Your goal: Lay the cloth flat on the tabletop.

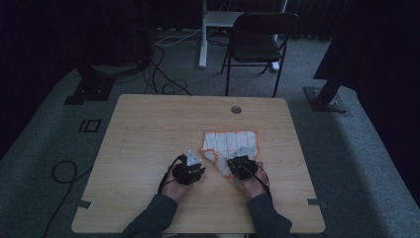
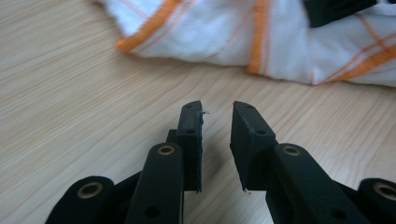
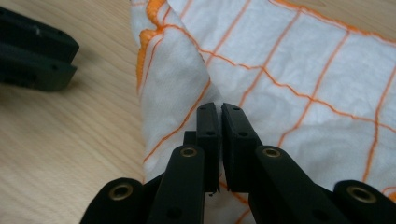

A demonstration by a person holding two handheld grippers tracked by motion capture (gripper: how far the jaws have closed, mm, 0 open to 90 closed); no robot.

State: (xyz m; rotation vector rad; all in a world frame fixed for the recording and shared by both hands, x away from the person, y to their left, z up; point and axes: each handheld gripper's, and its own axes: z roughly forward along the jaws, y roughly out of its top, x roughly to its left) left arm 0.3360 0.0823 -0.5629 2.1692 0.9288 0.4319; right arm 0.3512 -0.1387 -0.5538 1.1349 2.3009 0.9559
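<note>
The right gripper [image 3: 219, 108] pinches a raised fold of the cloth [image 3: 299, 70], jaws nearly shut on it. The left gripper [image 2: 217, 109] stands slightly open and empty, just short of the cloth's hem. White with orange grid lines and orange edging, the cloth lies rumpled on the table [image 1: 148, 129], its near corner folded over.

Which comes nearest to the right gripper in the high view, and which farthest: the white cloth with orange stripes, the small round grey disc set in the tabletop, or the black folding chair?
1. White cloth with orange stripes: right at the right gripper, its near corner under the jaws.
2. Small round grey disc: beyond the cloth, near the table's far edge.
3. Black folding chair: on the floor past the table.
</note>
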